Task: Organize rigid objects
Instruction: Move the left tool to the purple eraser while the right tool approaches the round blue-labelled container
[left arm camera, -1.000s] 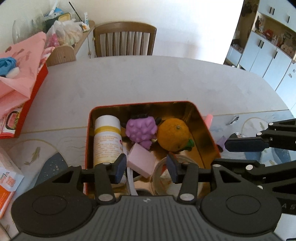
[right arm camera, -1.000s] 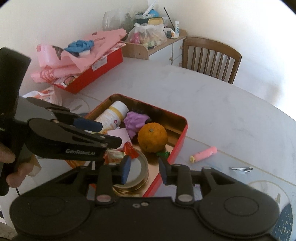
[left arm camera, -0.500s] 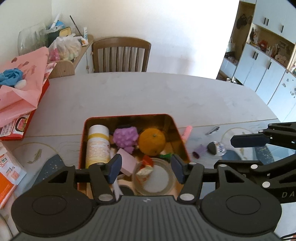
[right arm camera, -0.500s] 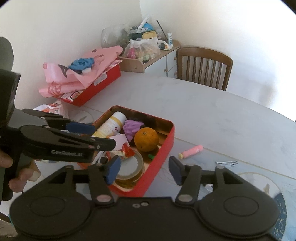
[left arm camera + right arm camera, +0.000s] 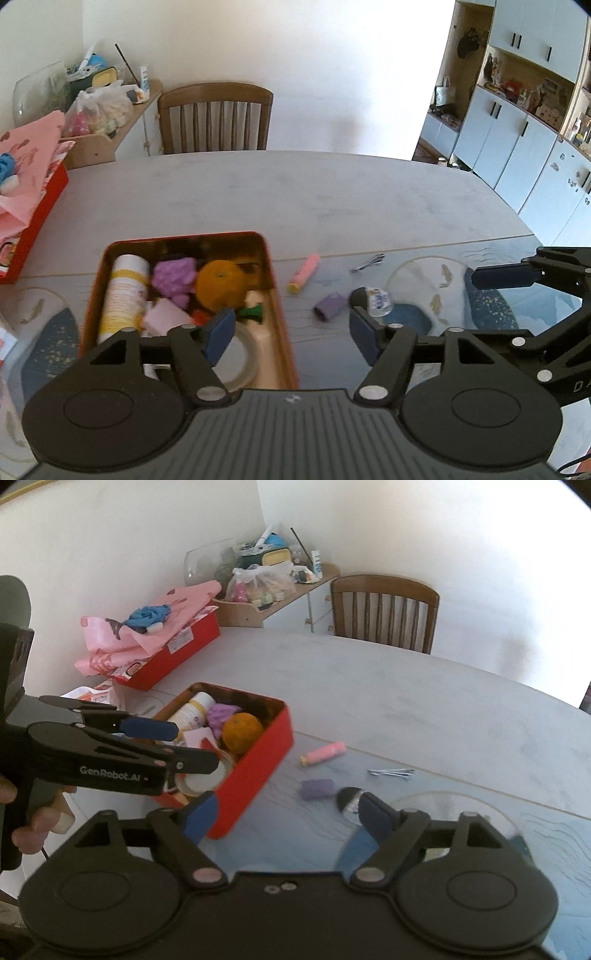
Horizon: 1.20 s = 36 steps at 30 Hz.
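Observation:
A red tin box (image 5: 275, 291) (image 5: 266, 760) on the table holds a white bottle (image 5: 123, 291), a purple grape toy (image 5: 173, 278), an orange (image 5: 219, 284), a pink block and a tape roll (image 5: 240, 358). Loose on the table to its right lie a pink tube (image 5: 304, 272) (image 5: 325, 753), a purple cylinder (image 5: 330, 306) (image 5: 316, 789), a small black-and-white piece (image 5: 373, 297) (image 5: 349, 799) and metal hair clips (image 5: 367, 263) (image 5: 391, 772). My left gripper (image 5: 291, 339) is open and empty above the box's right edge. My right gripper (image 5: 286, 814) is open and empty, near the loose items.
A second red box (image 5: 177, 653) heaped with pink bags stands at the table's left. A wooden chair (image 5: 216, 118) is at the far side, with a cluttered shelf (image 5: 273, 590) beside it. White cupboards (image 5: 517, 147) line the right wall. Fish-pattern placemats (image 5: 436, 288) cover the near table.
Both grippers have pulled back and up from the box and opened wider. My left view has shifted right, so the loose items beside the box show.

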Motion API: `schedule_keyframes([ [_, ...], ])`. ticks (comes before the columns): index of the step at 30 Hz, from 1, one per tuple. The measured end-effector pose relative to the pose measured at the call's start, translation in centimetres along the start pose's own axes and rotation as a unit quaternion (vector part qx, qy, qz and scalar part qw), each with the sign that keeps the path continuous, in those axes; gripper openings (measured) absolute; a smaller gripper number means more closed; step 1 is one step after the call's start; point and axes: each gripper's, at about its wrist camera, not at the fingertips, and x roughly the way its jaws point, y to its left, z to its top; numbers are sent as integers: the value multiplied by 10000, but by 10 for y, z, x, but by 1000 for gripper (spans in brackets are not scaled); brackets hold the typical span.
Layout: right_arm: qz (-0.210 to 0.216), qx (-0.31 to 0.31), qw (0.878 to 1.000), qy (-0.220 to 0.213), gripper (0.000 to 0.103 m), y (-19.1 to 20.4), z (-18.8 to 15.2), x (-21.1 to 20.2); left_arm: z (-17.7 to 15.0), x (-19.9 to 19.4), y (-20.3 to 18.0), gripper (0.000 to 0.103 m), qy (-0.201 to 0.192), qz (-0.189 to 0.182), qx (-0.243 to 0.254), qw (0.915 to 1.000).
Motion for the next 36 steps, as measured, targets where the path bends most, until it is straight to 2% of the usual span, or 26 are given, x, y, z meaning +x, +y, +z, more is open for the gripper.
schedule_keyframes([
  [4, -8, -64, 10000, -8, 95, -20, -7, -6, 1, 8, -21, 79, -43, 46, -39, 10000],
  [11, 102, -283, 9995, 100, 98, -49, -16, -6, -1, 26, -48, 82, -57, 191, -365, 9991],
  [21, 369, -965, 9938, 401, 98, -71, -25, 20, -9, 56, -82, 82, 9, 336, -948, 9949],
  [26, 577, -1342, 9878, 544, 96, -73, -27, 40, -11, 72, -83, 82, 97, 516, -1359, 9893],
  [33, 737, -1533, 9834, 626, 92, -76, -24, 66, -10, 96, -84, 82, 315, 497, -1755, 9827],
  [36, 755, -1609, 9818, 670, 89, -80, -23, 75, -5, 103, -80, 82, 284, 682, -1930, 9784],
])
